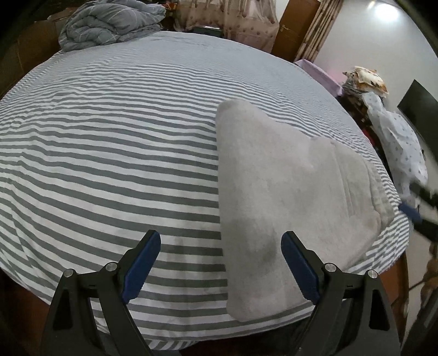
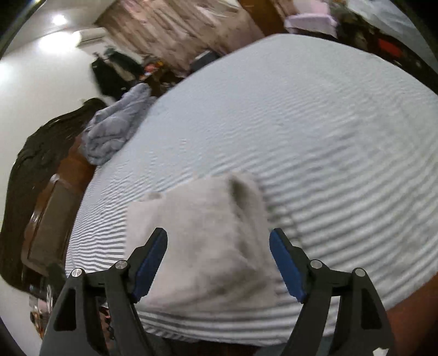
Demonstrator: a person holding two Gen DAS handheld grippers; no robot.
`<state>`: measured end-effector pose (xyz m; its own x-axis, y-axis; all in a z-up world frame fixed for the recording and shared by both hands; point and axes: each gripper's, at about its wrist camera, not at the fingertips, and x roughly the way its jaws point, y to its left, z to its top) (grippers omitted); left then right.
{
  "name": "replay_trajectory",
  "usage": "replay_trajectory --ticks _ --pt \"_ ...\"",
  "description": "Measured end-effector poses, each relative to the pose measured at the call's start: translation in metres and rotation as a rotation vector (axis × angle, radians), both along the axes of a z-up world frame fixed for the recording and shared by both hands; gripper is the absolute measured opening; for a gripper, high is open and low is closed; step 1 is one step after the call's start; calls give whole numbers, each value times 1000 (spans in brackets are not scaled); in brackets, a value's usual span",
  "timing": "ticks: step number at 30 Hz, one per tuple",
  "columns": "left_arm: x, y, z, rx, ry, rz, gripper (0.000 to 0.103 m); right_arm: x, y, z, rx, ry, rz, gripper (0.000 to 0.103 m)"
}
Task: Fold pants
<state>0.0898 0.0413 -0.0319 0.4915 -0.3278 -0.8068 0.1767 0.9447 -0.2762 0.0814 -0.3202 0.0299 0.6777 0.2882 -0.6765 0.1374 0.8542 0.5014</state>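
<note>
The left gripper [image 1: 220, 247] has its two blue-padded fingers [image 1: 142, 267] spread wide with nothing between them. It hangs above the near edge of a bed, one finger over the striped sheet [image 1: 109, 164] and the other over the near end of the pants [image 1: 287, 197], apart from the cloth.

The right gripper [image 2: 218, 246] also has its fingers [image 2: 150, 265] spread and empty. In its blurred view the pants [image 2: 202, 235] lie directly below and beyond the fingers, and no pad touches them.

The pants are pale grey and fleecy. They lie near the edge of the bed as a thick, folded bundle of several layers, with a stitched band along one edge and one upper corner slightly raised. The fold looks largely finished.

The pants look soft, limp and fairly light. They would likely sag from any single hold and the layers could slide apart. The safer hold seems to be a thick folded edge or corner, pinched through all layers, one gripper at each end. The fleece should give the pads good friction.

No box, basket or other container stands on the bed. A crumpled blue-grey quilt [image 1: 109, 24] sits at the far corner, well apart from the pants.
</note>
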Motion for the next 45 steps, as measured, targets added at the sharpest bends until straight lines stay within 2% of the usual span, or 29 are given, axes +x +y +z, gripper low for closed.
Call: replay_trajectory --ticks 2,6,10,16,19,22,26,28,33,35,39,42,45 --pt "-2 -4 -3 11 3 -15 90 13 15 5 -13 -9 45 75" --pt "-5 -16 -11 77 -4 -39 90 52 50 0 -110 24 141 72" --pt "-3 -20 -18 127 -16 -64 91 80 61 -12 -186 57 163 69" --pt "2 -18 -27 109 -3 -54 96 109 55 -35 -245 155 178 62" --pt "4 -19 -27 116 -12 -63 97 109 59 -40 -282 166 197 62" --pt "8 -17 -23 72 4 -61 97 107 59 -40 -287 157 199 62" --pt "14 -9 -12 17 16 -61 96 99 49 -29 -202 121 199 64" --pt "15 -3 -6 -21 8 -62 96 90 38 -21 -128 99 194 71" --pt "28 15 -4 -198 60 -42 96 54 -3 -17 8 93 148 78" --pt "32 20 -5 -259 84 -22 96 36 -22 -24 73 104 127 82" --pt "44 25 -13 -363 150 -5 96 -1 -51 -51 246 139 104 95" --pt "52 23 -21 -426 194 -27 96 -13 -58 -75 328 166 111 100" --pt "57 21 -28 -458 218 -31 96 -13 -54 -96 389 187 137 102"
